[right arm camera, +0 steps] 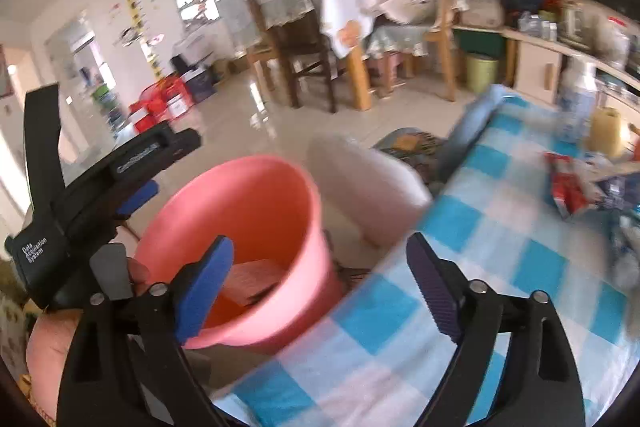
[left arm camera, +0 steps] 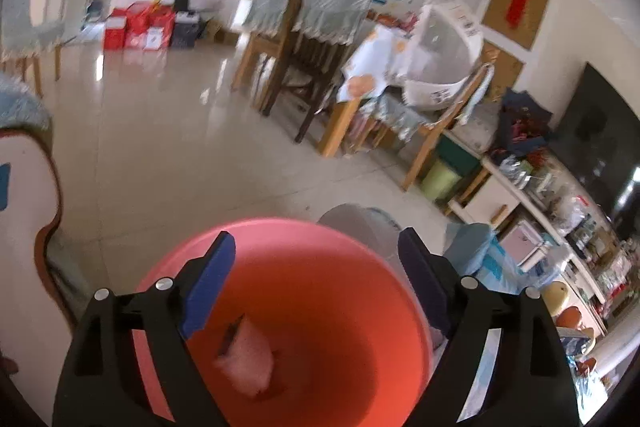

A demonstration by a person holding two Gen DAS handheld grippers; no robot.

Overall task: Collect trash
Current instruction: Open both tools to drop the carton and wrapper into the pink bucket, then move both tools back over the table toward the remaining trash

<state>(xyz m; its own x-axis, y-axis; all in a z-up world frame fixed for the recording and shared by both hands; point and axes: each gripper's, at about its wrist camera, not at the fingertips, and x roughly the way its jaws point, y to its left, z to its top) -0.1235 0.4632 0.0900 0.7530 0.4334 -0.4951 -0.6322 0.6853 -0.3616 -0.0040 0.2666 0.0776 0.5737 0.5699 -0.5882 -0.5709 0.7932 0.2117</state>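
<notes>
A salmon-pink bucket (left arm camera: pixel 320 307) fills the bottom of the left wrist view. My left gripper (left arm camera: pixel 317 239) hovers open above its mouth, with nothing between the blue pads. A pale crumpled piece of trash (left arm camera: pixel 248 359) lies at the bucket's bottom. In the right wrist view the bucket (right arm camera: pixel 256 195) stands beside a table with a blue-and-white checked cloth (right arm camera: pixel 500 247). My right gripper (right arm camera: pixel 320 245) is open and empty above the bucket's rim and the table edge. A pinkish flat item (right arm camera: pixel 252 279) rests inside the bucket. My left gripper (right arm camera: pixel 172 171) shows at the left, held by a hand (right arm camera: pixel 138 273).
Red-and-white wrappers (right arm camera: pixel 564 191) and other blurred litter lie at the table's right side, near a plastic bottle (right arm camera: pixel 580 99). A whitish round container (right arm camera: pixel 360 195) stands behind the bucket. Wooden chairs (left arm camera: pixel 288 67) and a covered dining table stand across the shiny tiled floor (left arm camera: pixel 160 147).
</notes>
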